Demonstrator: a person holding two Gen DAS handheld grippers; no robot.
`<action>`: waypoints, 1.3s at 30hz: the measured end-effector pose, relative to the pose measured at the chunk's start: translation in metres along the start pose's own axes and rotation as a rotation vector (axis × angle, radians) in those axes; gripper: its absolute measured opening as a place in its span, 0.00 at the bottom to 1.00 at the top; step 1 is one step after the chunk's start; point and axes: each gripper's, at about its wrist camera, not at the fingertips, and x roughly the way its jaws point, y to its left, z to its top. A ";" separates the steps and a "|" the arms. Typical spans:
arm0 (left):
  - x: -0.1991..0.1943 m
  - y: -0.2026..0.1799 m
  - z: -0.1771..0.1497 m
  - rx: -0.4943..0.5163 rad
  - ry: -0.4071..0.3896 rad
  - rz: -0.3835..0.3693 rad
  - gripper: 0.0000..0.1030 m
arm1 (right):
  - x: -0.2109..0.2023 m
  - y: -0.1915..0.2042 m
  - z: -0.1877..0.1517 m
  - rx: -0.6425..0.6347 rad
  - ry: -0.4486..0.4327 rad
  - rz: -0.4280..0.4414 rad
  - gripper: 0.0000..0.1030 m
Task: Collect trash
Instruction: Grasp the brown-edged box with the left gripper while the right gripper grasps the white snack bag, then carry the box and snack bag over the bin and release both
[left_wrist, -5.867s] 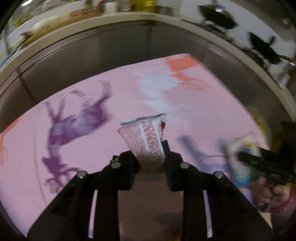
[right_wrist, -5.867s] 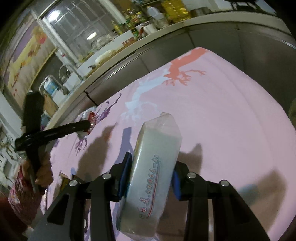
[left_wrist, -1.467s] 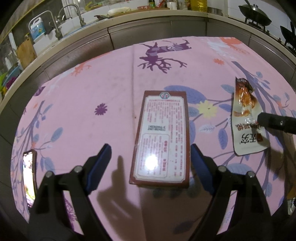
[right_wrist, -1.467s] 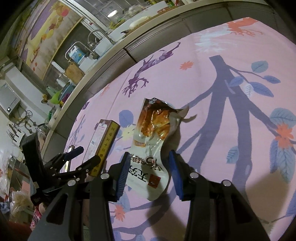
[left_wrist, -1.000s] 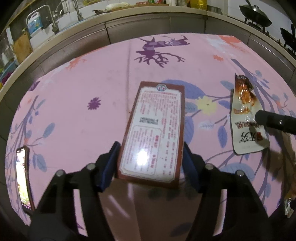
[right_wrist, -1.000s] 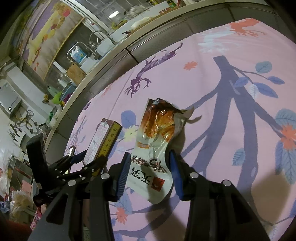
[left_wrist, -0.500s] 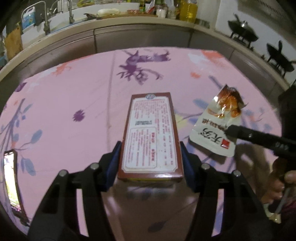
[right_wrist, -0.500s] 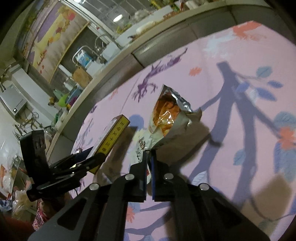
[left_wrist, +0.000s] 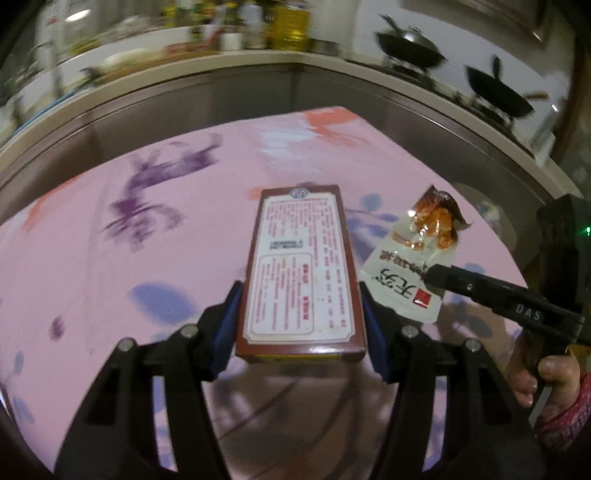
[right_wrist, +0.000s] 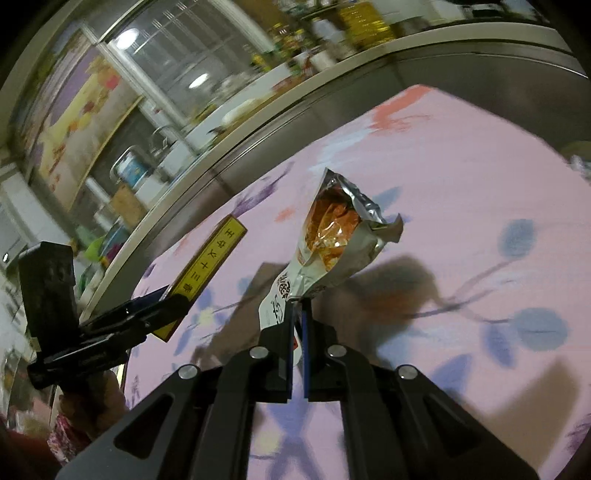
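Note:
My left gripper (left_wrist: 301, 317) is shut on a flat brown carton (left_wrist: 301, 266) with a white printed label, held flat above the pink flowered tablecloth (left_wrist: 147, 229). In the right wrist view the carton (right_wrist: 205, 273) shows its yellow edge at the left, in the left gripper (right_wrist: 162, 306). My right gripper (right_wrist: 297, 314) is shut on the bottom edge of an opened white and orange snack bag (right_wrist: 328, 240), which stands up above the cloth. The bag (left_wrist: 417, 251) and the right gripper (left_wrist: 430, 275) show at the right of the left wrist view.
A steel-fronted kitchen counter (left_wrist: 258, 85) curves around the table's far side, with bottles and two black woks (left_wrist: 495, 92) on it. A sink tap and containers (right_wrist: 147, 162) stand on the counter at the left.
Both grippers have lifted their loads off the cloth and swung toward the table's far right. The snack bag now stands more upright in the right gripper.

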 end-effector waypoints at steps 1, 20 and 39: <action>0.006 -0.011 0.008 0.022 0.004 -0.016 0.56 | -0.005 -0.005 0.003 0.006 -0.016 -0.011 0.01; 0.161 -0.284 0.151 0.383 0.091 -0.302 0.56 | -0.159 -0.188 0.052 0.023 -0.269 -0.557 0.01; 0.240 -0.320 0.137 0.433 0.264 -0.244 0.69 | -0.114 -0.219 0.043 -0.146 -0.122 -0.693 0.03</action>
